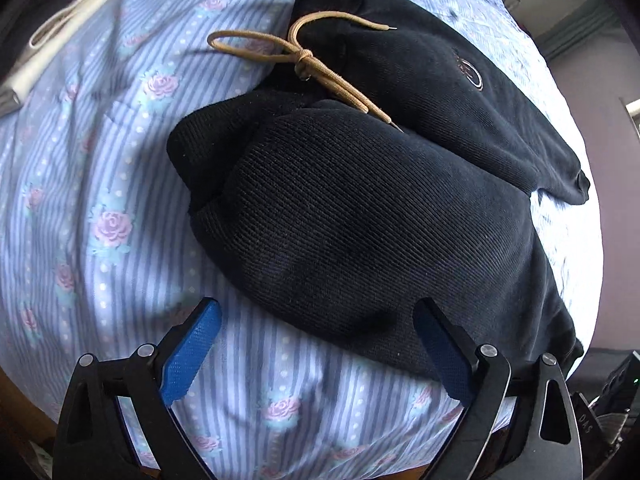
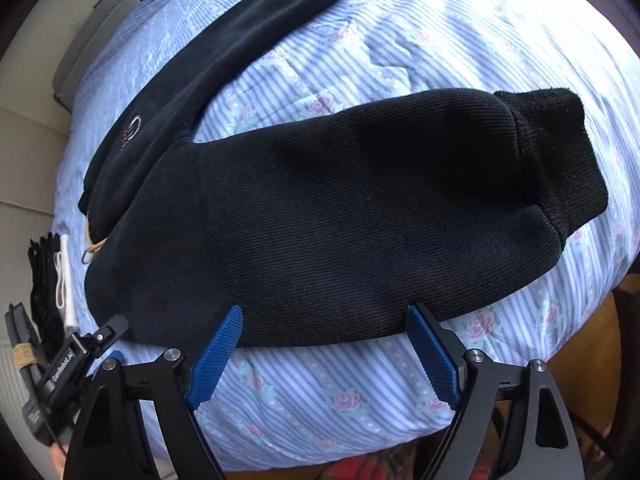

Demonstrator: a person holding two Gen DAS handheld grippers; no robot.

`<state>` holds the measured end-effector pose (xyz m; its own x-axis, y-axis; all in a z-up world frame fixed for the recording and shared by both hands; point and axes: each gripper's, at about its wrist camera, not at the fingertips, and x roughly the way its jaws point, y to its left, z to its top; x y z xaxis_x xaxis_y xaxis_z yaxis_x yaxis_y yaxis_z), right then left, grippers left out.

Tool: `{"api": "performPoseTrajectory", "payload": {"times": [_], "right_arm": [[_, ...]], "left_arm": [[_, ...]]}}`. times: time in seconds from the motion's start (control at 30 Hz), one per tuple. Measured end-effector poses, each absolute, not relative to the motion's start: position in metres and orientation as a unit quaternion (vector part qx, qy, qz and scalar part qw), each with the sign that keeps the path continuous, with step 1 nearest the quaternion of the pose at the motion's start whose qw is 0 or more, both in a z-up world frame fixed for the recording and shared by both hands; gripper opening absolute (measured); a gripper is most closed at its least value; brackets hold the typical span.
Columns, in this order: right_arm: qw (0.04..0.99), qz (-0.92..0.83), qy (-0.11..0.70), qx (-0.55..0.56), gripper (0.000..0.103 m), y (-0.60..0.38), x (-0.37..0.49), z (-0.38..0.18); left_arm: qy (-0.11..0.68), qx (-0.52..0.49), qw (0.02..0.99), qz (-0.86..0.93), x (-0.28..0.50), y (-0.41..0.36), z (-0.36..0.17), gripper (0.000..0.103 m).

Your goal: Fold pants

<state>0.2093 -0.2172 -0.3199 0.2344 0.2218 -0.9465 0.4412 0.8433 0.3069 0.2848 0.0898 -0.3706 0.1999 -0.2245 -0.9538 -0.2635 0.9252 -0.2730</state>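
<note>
Black sweatpants (image 1: 360, 216) lie spread on a blue striped floral bedsheet (image 1: 88, 184), with a tan drawstring (image 1: 304, 60) tied at the waistband. One leg carries a small round logo (image 1: 474, 74). My left gripper (image 1: 316, 332) is open and empty just in front of the near fold of the pants. In the right wrist view the pants (image 2: 340, 216) stretch across the bed, the cuffed leg end (image 2: 560, 148) at the right. My right gripper (image 2: 324, 332) is open and empty at the pants' near edge.
A white folded item with a cord (image 1: 64, 28) lies at the bed's far left. In the right wrist view the other hand-held gripper (image 2: 68, 368) shows at lower left, beside dark and white folded items (image 2: 56, 280). The bed edge (image 2: 360, 452) drops off below.
</note>
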Motion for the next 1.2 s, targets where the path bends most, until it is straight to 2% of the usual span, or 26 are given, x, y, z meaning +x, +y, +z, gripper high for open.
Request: {"api": "performPoseTrajectory", "payload": {"times": [0.1, 0.2, 0.33, 0.37, 0.43, 0.6, 0.67, 0.7, 0.73, 0.77, 0.83, 0.97, 1.2], "right_arm": [[0.728, -0.087, 0.619, 0.281, 0.075, -0.221, 0.212, -0.330], [0.718, -0.092, 0.619, 0.305, 0.072, -0.228, 0.208, -0.331], [0.700, -0.107, 0.622, 0.333, 0.072, -0.232, 0.193, -0.325], [0.698, -0.109, 0.624, 0.335, 0.072, -0.232, 0.190, -0.324], [0.699, -0.110, 0.624, 0.331, 0.072, -0.233, 0.187, -0.327], [0.690, -0.144, 0.613, 0.357, 0.072, -0.249, 0.192, -0.341], [0.691, -0.164, 0.602, 0.366, 0.050, -0.258, 0.192, -0.340], [0.690, -0.170, 0.603, 0.362, 0.032, -0.261, 0.194, -0.339], [0.689, -0.170, 0.606, 0.360, 0.022, -0.264, 0.197, -0.337], [0.688, -0.168, 0.608, 0.359, 0.017, -0.267, 0.199, -0.331], [0.702, -0.153, 0.595, 0.361, 0.014, -0.275, 0.204, -0.308], [0.759, -0.115, 0.570, 0.294, 0.013, -0.274, 0.210, -0.229], [0.768, -0.054, 0.594, 0.234, 0.013, -0.268, 0.222, -0.170]], "left_arm": [[0.634, -0.231, 0.738, 0.008, 0.292, 0.094, -0.376, 0.085], [0.639, -0.231, 0.734, -0.003, 0.298, 0.090, -0.371, 0.066], [0.640, -0.192, 0.744, -0.008, 0.300, 0.084, -0.356, 0.033], [0.640, -0.187, 0.746, -0.010, 0.302, 0.088, -0.352, 0.027], [0.637, -0.186, 0.747, -0.013, 0.301, 0.091, -0.345, 0.022], [0.631, -0.170, 0.756, -0.025, 0.299, 0.094, -0.320, 0.018], [0.628, -0.151, 0.763, -0.032, 0.302, 0.097, -0.308, 0.017], [0.626, -0.141, 0.766, -0.035, 0.303, 0.094, -0.301, 0.017], [0.625, -0.135, 0.768, -0.036, 0.307, 0.089, -0.296, 0.016], [0.624, -0.133, 0.769, -0.038, 0.309, 0.088, -0.291, 0.016], [0.624, -0.132, 0.769, -0.038, 0.310, 0.087, -0.281, 0.016], [0.646, -0.141, 0.749, -0.035, 0.303, 0.091, -0.276, 0.015], [0.670, -0.150, 0.727, 0.010, 0.303, 0.091, -0.268, 0.015]]}}
